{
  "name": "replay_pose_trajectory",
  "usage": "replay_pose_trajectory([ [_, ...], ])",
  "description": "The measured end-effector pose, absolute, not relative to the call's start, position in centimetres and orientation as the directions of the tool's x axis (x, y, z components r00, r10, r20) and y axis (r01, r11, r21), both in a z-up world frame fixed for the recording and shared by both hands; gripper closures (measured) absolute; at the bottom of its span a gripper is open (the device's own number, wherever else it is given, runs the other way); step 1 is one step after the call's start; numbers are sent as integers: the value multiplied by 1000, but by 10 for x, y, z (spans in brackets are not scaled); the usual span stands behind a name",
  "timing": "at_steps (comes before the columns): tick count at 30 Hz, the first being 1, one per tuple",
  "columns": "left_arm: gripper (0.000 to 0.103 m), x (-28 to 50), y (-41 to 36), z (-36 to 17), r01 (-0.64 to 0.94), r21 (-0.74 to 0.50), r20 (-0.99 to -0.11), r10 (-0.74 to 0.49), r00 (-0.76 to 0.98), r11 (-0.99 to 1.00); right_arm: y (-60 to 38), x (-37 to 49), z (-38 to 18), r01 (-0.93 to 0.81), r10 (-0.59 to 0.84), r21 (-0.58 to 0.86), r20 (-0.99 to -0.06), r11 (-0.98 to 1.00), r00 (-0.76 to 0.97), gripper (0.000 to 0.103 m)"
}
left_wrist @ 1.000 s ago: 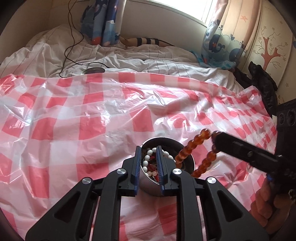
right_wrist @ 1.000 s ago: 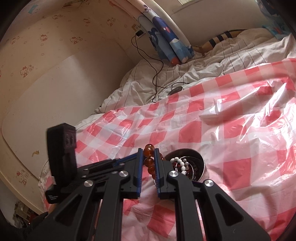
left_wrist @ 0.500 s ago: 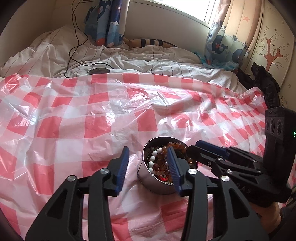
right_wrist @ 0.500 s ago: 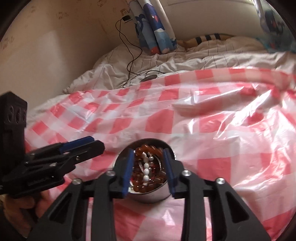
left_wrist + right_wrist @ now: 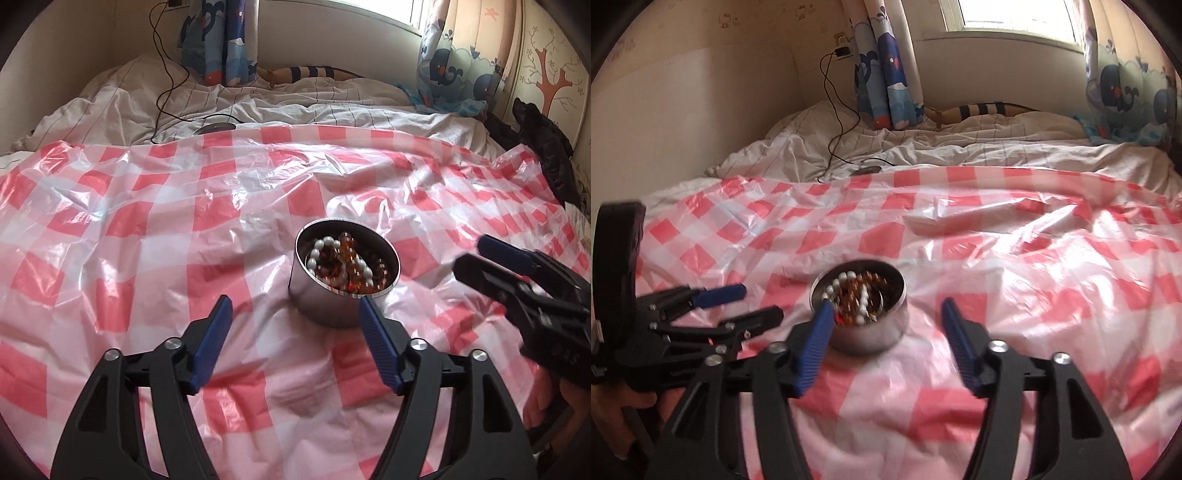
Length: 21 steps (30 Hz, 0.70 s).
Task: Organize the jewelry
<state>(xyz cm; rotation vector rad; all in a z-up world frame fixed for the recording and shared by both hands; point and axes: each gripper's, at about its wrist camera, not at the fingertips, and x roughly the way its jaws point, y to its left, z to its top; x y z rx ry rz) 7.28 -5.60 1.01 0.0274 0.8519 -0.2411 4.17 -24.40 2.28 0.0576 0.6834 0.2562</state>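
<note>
A round metal tin (image 5: 334, 295) stands upright on the pink-and-white checked plastic sheet (image 5: 147, 258) that covers the bed, and the jewelry is inside it: a white pearl strand (image 5: 318, 254) curls over a heap of amber beads (image 5: 349, 251) and darker beads, all lying below or level with the rim. No piece of jewelry shows anywhere on the sheet in either view, so the gathering part of the task looks done as far as these pictures reach; whether a lid or a further sorting step is wanted cannot be told, since no lid or second container is in sight. The left gripper (image 5: 295, 317) hangs just short of the tin with its blue-padded fingers spread wide and nothing between them; its right finger sits close to the tin's near wall, though contact cannot be confirmed. The right gripper (image 5: 886, 317) is likewise spread wide and empty, its left finger overlapping the tin's rim in its own view, and it appears off to the side of the tin in the left camera. Both tools seem free of the container, which suggests the placing is over. Behind the sheet lie rumpled white bedding (image 5: 923, 147), a black cable (image 5: 838, 122) and whale-print curtains (image 5: 886, 74).
</note>
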Motion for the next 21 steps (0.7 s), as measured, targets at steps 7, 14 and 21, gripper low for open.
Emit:
replay_pose_trajectory([
  [7,14,39,-61,9,189,13,-742,-118,660,982,-254,2,10,-130,160,93,-635,987,756,22],
  [14,11,34,-63,8,155,43,-727,-76,683,987,-255,2,1,-97,122,74,-622,993,773,20],
  [21,8,32,-68,10,162,57,-719,-72,692,985,-253,1,1,-98,122,73,-615,993,779,18],
])
